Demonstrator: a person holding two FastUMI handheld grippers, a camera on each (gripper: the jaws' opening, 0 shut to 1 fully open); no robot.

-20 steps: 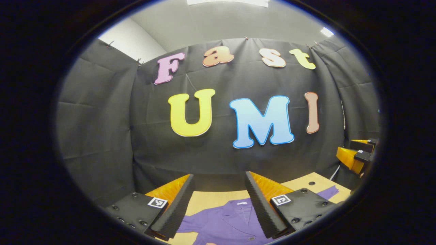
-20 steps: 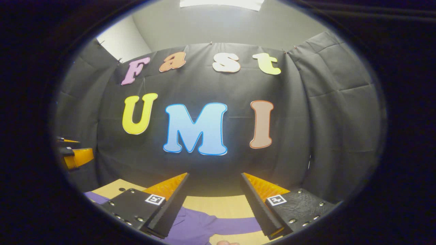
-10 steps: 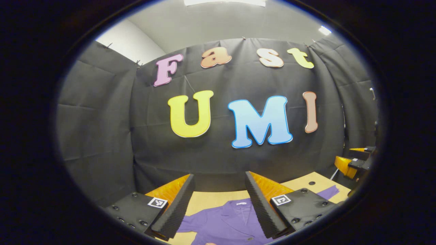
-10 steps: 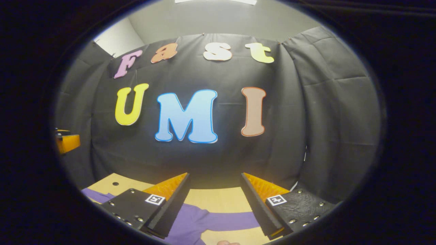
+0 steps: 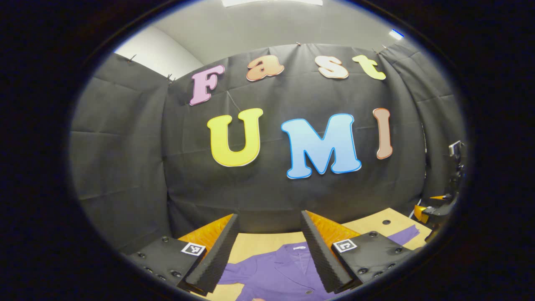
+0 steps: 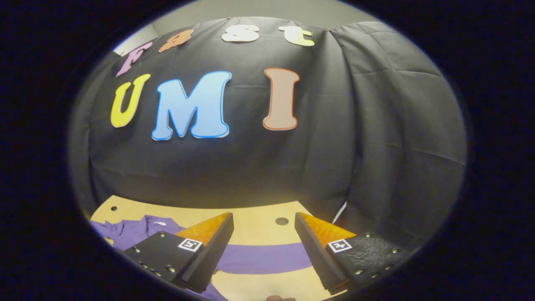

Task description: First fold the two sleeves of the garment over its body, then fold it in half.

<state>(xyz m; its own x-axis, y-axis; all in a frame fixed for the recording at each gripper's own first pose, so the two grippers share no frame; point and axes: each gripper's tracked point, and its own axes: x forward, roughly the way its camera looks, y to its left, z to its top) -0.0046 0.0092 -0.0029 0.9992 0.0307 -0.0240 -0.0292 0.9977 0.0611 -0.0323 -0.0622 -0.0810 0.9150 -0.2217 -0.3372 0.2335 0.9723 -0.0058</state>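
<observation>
The purple collared cloth garment lies flat on the pale wooden table, at 6 o'clock under the spread, empty left gripper; the right gripper, likewise spread, frames its outstretched sleeve, probably lining up a pinch

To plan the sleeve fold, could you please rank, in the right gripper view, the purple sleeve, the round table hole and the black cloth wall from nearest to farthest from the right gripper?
1. Purple sleeve, stretched flat across the gap between the right gripper fingers.
2. Round table hole, just beyond the sleeve.
3. Black cloth wall, behind the table.
</observation>
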